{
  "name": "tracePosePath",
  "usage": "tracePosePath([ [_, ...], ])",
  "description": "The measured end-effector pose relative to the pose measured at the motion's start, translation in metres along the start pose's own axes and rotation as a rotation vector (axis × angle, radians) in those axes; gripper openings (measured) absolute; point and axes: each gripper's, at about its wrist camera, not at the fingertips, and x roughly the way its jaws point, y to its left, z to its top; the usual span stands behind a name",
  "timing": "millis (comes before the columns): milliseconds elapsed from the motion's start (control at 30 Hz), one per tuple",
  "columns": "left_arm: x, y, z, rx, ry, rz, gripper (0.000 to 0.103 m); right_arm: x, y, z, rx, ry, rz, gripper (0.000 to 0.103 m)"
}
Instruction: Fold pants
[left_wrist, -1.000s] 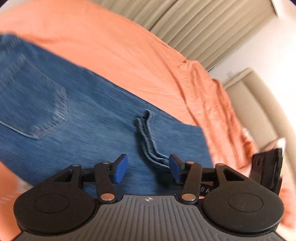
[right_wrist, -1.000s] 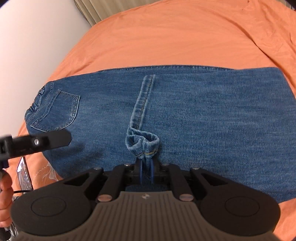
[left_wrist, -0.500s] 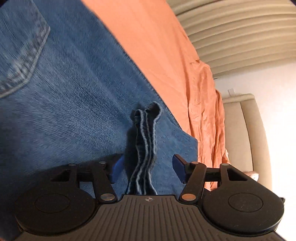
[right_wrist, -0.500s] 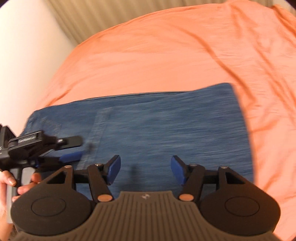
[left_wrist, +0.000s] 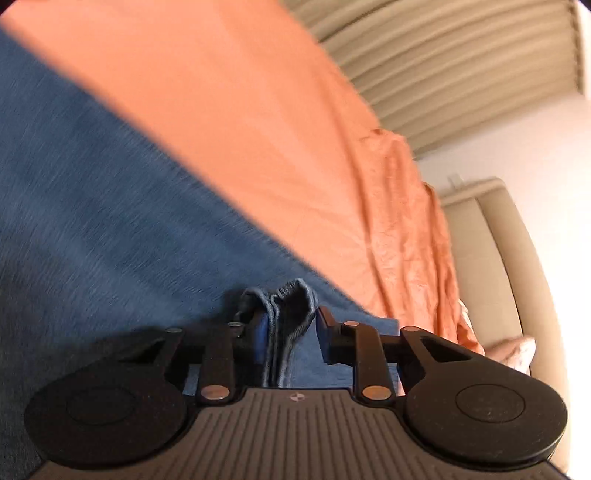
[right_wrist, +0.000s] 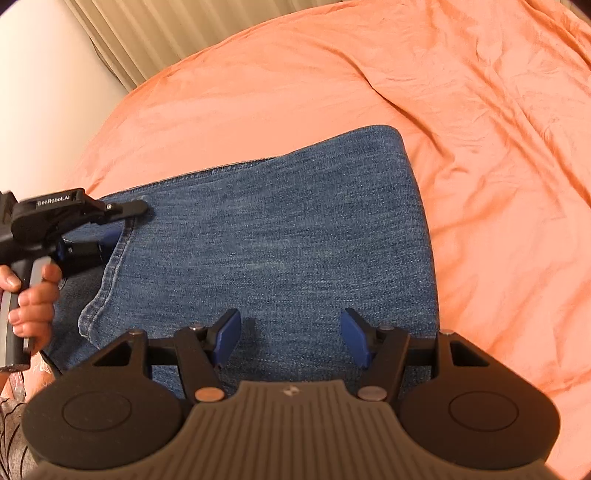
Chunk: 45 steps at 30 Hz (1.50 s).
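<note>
Left wrist view puts your left claw (left_wrist: 290, 334) low over the jeans (left_wrist: 110, 229), with a bunched fold of hem (left_wrist: 286, 314) standing up between its blue pads (left_wrist: 261, 338). The near pad presses against the fold on one side, while the other pad sits just off it with a sliver of gap, so the jaws are narrowed around the cloth but you cannot tell from this picture whether they have fully clamped it. The denim here is blurred, and it runs off toward the left edge of the view. Beyond it lies the orange sheet (left_wrist: 258, 129), with the pleated curtain (left_wrist: 443, 66) behind and a beige padded headboard (left_wrist: 491, 266) at the right.

In the right wrist view, your right claw (right_wrist: 290, 338) hangs above the jeans (right_wrist: 280, 240) with its jaws spread wide and nothing between the pads (right_wrist: 227, 334). The jeans lie flat on the orange sheet (right_wrist: 480, 129) as a folded block, the folded edge on the right side and a stitched seam along the far edge. Over at the left, your left hand (right_wrist: 31, 291) grips the handle of the left claw (right_wrist: 110, 229), whose tips sit on the hem (right_wrist: 110, 266) at the left edge of the top layer.
</note>
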Motion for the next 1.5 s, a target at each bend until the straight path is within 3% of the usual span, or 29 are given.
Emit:
tracePosePath([
  [133, -0.008, -0.039, -0.002, 0.205, -0.019, 0.023, 0.012, 0.004, -0.008, 0.0, 0.036, -0.003, 0.028, 0.058],
  [200, -0.015, -0.06, -0.007, 0.346, -0.04, 0.058, 0.01, 0.003, -0.01, 0.0, 0.056, -0.007, 0.043, 0.058],
  [267, -0.017, -0.075, -0.014, 0.462, -0.055, 0.129, 0.01, 0.003, -0.013, 0.0, 0.057, -0.01, 0.051, 0.055],
  [333, -0.005, -0.075, -0.017, 0.512, -0.013, 0.237, 0.01, 0.002, -0.014, -0.001, 0.048, -0.01, 0.051, 0.053],
  [433, 0.014, -0.058, -0.019, 0.507, 0.032, 0.331, 0.01, 0.001, -0.015, -0.001, 0.037, -0.013, 0.05, 0.049],
  [533, 0.023, -0.044, -0.02, 0.469, 0.04, 0.348, 0.01, -0.008, -0.013, 0.002, 0.012, -0.059, 0.039, 0.041],
  [600, 0.027, -0.043, -0.022, 0.479, 0.041, 0.363, 0.01, -0.014, -0.01, 0.012, -0.057, -0.112, -0.013, 0.034],
  [667, 0.027, -0.045, -0.023, 0.485, 0.034, 0.368, 0.01, -0.013, -0.01, 0.028, -0.108, -0.149, -0.066, 0.022],
  [833, 0.02, -0.044, -0.027, 0.475, 0.004, 0.346, 0.009, 0.012, -0.031, 0.077, -0.066, -0.195, -0.107, 0.0],
  [967, 0.012, -0.029, -0.027, 0.421, -0.02, 0.306, 0.009, 0.043, -0.044, 0.093, -0.045, -0.171, -0.161, 0.0],
  [1067, 0.011, -0.028, -0.028, 0.436, -0.038, 0.289, 0.009, 0.067, -0.048, 0.092, -0.068, -0.113, -0.217, 0.0],
  [1233, 0.013, -0.023, -0.024, 0.411, -0.026, 0.273, 0.012, 0.077, -0.051, 0.088, -0.075, -0.105, -0.258, 0.0],
  [1300, 0.011, -0.025, -0.024, 0.409, -0.021, 0.285, 0.016, 0.071, -0.048, 0.089, -0.079, -0.104, -0.264, 0.0],
  [1400, -0.001, -0.031, -0.027, 0.397, -0.03, 0.306, 0.035, 0.044, -0.036, 0.08, -0.127, -0.124, -0.247, 0.0],
  [1500, -0.018, -0.04, -0.035, 0.394, -0.045, 0.33, 0.038, 0.009, -0.023, 0.057, -0.19, -0.13, -0.208, 0.0],
])
